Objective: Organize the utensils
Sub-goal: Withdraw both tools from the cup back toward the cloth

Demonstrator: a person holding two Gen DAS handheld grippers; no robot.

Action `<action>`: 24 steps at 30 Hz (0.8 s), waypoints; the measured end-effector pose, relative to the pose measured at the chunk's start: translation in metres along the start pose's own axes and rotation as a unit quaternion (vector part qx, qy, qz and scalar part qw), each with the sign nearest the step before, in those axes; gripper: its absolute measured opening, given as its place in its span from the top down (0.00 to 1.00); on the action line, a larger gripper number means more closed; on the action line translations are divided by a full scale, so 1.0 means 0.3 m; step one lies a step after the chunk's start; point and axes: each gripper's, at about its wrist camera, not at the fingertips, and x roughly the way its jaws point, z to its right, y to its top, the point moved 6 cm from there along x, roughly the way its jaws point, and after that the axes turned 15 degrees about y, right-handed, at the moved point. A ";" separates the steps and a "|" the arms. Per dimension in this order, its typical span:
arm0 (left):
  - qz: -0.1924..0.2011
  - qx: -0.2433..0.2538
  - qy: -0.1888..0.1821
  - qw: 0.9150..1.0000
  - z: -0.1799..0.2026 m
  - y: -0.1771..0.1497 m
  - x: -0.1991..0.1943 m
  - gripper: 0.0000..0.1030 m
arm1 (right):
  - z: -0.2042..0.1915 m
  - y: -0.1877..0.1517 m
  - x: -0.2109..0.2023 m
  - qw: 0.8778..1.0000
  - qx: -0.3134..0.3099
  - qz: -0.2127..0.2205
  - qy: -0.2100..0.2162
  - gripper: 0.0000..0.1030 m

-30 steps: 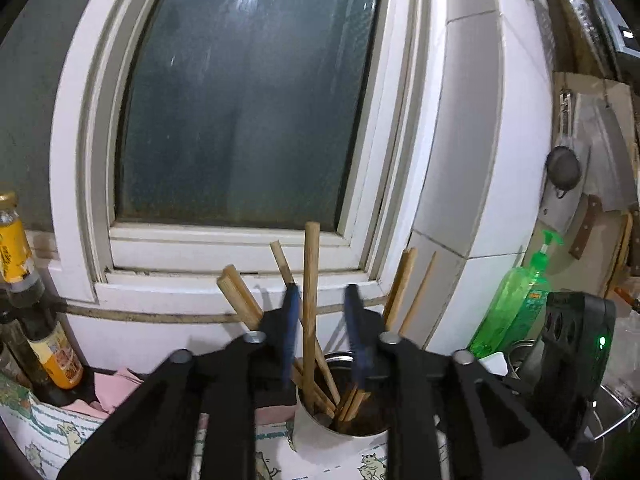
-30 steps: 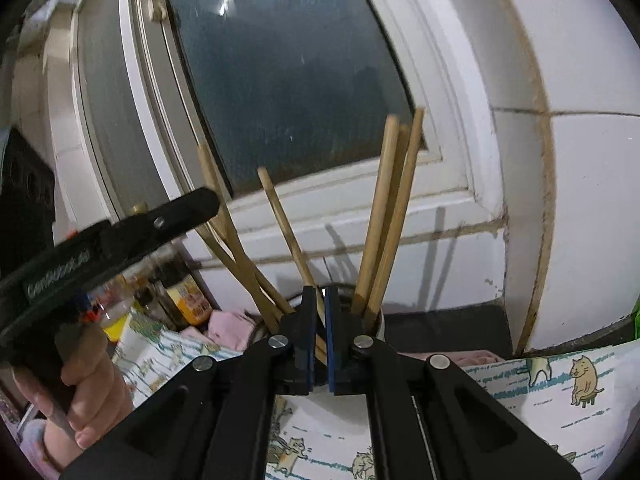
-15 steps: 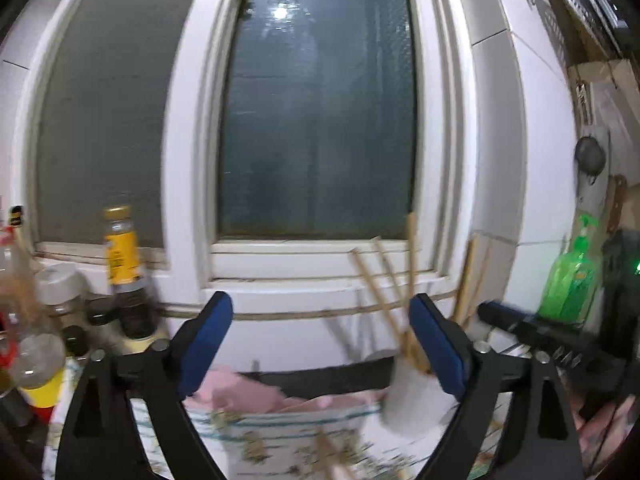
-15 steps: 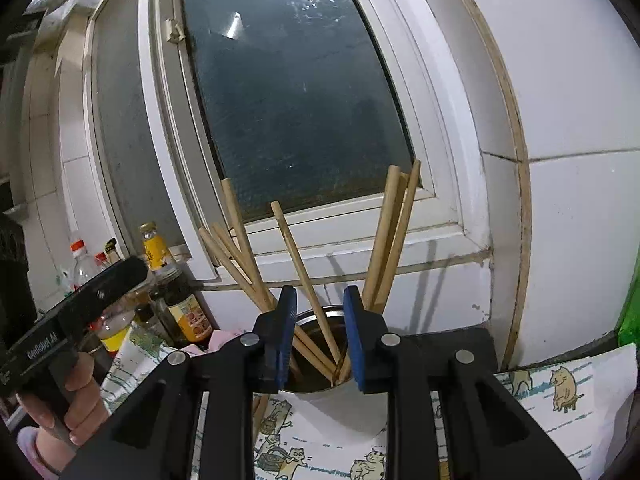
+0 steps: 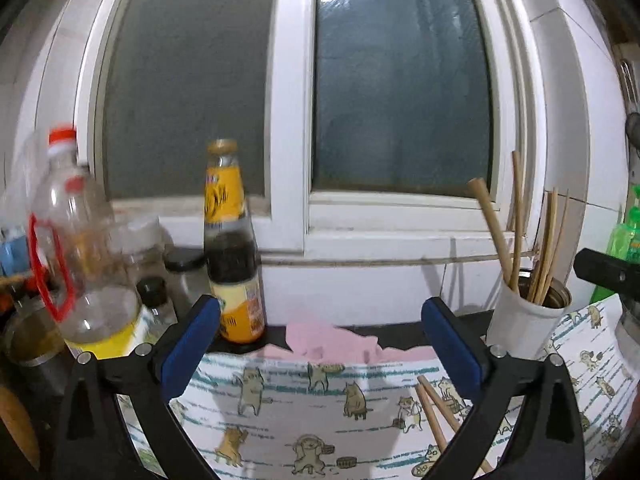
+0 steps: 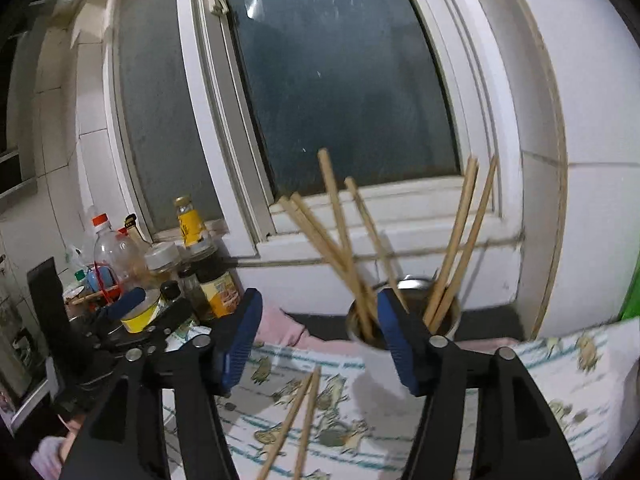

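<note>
While motion blurs the clear bottle at far left, the left gripper tilts slightly downward over the cat-print cloth, jaws opening wide with nothing between. Two chopsticks lie on it, cut off below. Only the right wrist view shows the right gripper, jaws also opening and empty, before the holder of upright chopsticks.

1. Clear plastic bottle at left smears into motion blur.
2. Loose chopsticks run off the bottom edge.
3. Green soap bottle is clipped by the right edge.
</note>
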 end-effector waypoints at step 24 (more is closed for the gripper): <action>0.044 -0.030 0.036 0.998 -0.048 -0.023 -0.031 0.00 | -0.022 -0.079 0.025 0.994 -0.085 0.047 -0.055 0.19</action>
